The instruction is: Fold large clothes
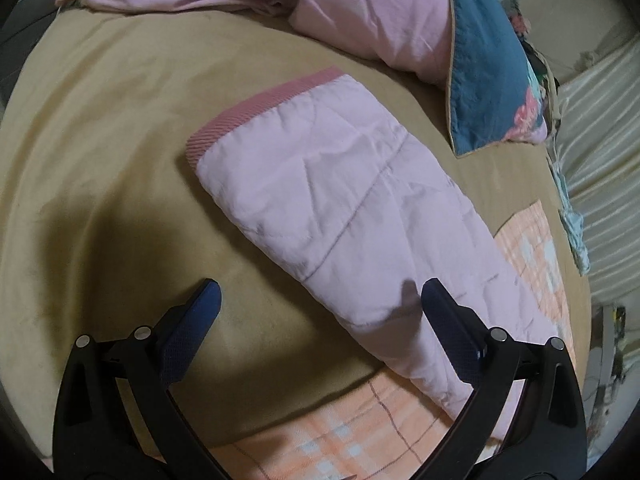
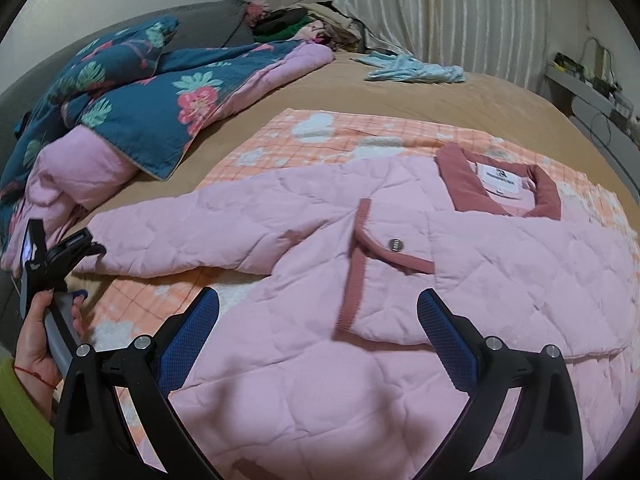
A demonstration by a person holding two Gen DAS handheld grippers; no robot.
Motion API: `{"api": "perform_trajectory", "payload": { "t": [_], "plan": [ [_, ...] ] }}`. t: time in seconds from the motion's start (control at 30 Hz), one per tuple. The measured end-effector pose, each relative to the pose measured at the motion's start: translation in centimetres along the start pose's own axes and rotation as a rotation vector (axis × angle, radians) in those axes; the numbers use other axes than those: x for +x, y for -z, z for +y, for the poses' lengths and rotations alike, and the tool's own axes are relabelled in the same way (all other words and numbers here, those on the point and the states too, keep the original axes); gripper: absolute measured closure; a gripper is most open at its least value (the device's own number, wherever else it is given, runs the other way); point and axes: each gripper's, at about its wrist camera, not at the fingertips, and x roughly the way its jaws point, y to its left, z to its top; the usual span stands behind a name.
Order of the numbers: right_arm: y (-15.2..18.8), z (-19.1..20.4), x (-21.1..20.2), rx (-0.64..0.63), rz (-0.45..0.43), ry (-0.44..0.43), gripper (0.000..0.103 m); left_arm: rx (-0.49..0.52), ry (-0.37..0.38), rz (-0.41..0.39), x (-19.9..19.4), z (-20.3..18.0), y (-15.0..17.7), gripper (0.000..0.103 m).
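Observation:
A pink quilted jacket (image 2: 400, 288) with darker pink trim lies flat on an orange checked blanket (image 2: 360, 136) on the bed. Its left sleeve (image 1: 320, 200) stretches out over the tan sheet, its ribbed cuff (image 1: 264, 104) at the far end. My left gripper (image 1: 320, 300) is open and empty, low over the near part of the sleeve; its right finger is over the sleeve, its left over the sheet. My right gripper (image 2: 318, 312) is open and empty above the jacket's front, near the pocket flap and snap button (image 2: 396, 245). The collar (image 2: 500, 180) lies at the far right.
A blue floral quilt with pink lining (image 2: 132, 112) is heaped at the head of the bed, also in the left wrist view (image 1: 492, 60). A light blue garment (image 2: 412, 70) lies far back. A curtain (image 2: 440, 8) hangs behind. The left hand-held gripper (image 2: 44, 272) shows at the left edge.

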Motion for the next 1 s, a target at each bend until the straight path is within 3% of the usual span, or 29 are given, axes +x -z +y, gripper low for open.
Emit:
{"api": "perform_trajectory", "payload": {
  "t": [0.23, 0.33, 0.4, 0.43, 0.5, 0.6, 0.8, 1.0],
  "plan": [
    [0.2, -0.1, 0.5, 0.002, 0.002, 0.005, 0.004, -0.022, 0.011, 0.001, 0.6, -0.2, -1.4, 0.009],
    [0.4, 0.3, 0.4, -0.018, -0.007, 0.007, 0.004, -0.002, 0.076, -0.019, 1.0, -1.0, -2.3, 0.012],
    [0.5, 0.4, 0.4, -0.027, -0.009, 0.010, 0.004, 0.016, 0.087, -0.033, 1.1, -1.5, -2.7, 0.037],
    [0.5, 0.5, 0.5, -0.030, -0.011, 0.013, 0.004, 0.029, 0.081, -0.043, 1.2, -1.7, -2.9, 0.044],
    [0.5, 0.5, 0.5, -0.030, -0.007, 0.006, 0.004, 0.038, 0.089, -0.055, 1.1, -2.0, -3.2, 0.076],
    [0.7, 0.7, 0.5, -0.036, -0.009, 0.003, 0.005, 0.078, 0.143, -0.101, -0.6, -2.9, -3.7, 0.088],
    [1.2, 0.2, -1.0, -0.034, -0.032, 0.006, 0.005, 0.214, 0.315, -0.213, -7.0, -6.6, -3.2, 0.093],
    [2.1, -1.9, -4.0, -0.011, -0.064, 0.033, 0.005, 0.359, 0.484, -0.299, -13.8, -9.9, -0.2, 0.096]
  ]
}}
